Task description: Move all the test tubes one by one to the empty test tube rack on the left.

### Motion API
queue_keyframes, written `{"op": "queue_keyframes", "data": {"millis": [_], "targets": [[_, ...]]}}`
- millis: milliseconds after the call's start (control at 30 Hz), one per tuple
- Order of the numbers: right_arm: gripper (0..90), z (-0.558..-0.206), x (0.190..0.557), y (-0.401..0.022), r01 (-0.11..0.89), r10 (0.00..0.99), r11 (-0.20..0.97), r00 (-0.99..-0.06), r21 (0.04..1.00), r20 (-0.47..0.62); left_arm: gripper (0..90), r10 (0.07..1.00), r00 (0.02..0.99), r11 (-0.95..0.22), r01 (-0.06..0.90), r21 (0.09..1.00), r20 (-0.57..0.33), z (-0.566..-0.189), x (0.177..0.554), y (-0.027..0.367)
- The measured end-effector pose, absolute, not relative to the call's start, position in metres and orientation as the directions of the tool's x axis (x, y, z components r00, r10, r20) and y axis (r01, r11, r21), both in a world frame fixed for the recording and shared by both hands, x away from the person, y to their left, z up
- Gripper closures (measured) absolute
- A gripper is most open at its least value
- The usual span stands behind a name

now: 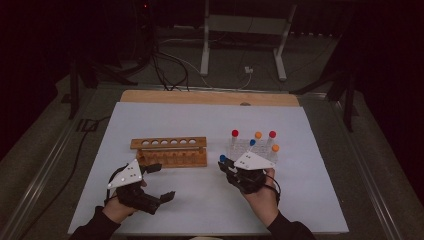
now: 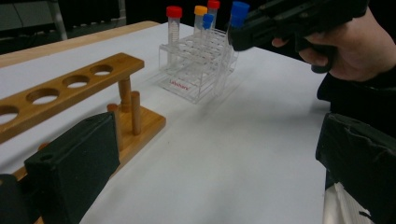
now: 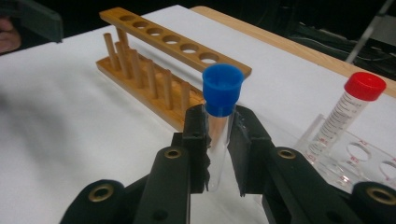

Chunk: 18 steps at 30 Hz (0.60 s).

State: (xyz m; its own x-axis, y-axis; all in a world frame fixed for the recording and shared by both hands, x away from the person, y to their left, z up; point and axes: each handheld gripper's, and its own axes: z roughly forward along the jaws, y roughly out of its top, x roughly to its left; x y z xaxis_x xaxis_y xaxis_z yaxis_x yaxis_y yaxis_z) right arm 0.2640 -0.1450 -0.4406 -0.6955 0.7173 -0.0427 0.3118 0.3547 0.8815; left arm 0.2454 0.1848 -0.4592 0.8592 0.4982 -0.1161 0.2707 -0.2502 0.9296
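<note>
My right gripper (image 3: 219, 135) is shut on a clear tube with a blue cap (image 3: 222, 93), held upright just left of the clear plastic tube rack (image 1: 240, 147). That rack holds several capped tubes, among them a red one (image 3: 357, 102), an orange one (image 1: 258, 135) and a blue one (image 1: 252, 142). The held tube (image 1: 223, 158) shows at the rack's near left corner. A wooden tube rack (image 1: 167, 150) with a row of holes and pegs stands in the middle of the white sheet. My left gripper (image 1: 161, 182) is wide open just in front of its left end, with nothing between the jaws.
The white sheet (image 1: 210, 200) covers a wooden table top whose far edge (image 1: 210, 97) shows. Cables and a metal stand's legs (image 1: 240, 50) lie on the floor beyond. In the left gripper view the right hand and its gripper (image 2: 299, 18) hang over the clear rack (image 2: 201, 70).
</note>
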Motion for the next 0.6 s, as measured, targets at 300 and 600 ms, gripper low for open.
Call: {"op": "queue_keyframes", "data": {"millis": [300,600], "targets": [[76.9,-0.440,0.260,-0.143,0.307,0.695,0.361,-0.719,0.881,-0.034,0.5,0.444,0.882,-0.232,0.282,0.931,-0.157,-0.443,0.251,0.168],[76.8,-0.439,0.256,-0.140,0.297,0.682,0.367,-0.730,0.881,-0.038,0.6,0.403,0.900,-0.218,0.273,0.937,-0.168,-0.429,0.257,0.149]]}}
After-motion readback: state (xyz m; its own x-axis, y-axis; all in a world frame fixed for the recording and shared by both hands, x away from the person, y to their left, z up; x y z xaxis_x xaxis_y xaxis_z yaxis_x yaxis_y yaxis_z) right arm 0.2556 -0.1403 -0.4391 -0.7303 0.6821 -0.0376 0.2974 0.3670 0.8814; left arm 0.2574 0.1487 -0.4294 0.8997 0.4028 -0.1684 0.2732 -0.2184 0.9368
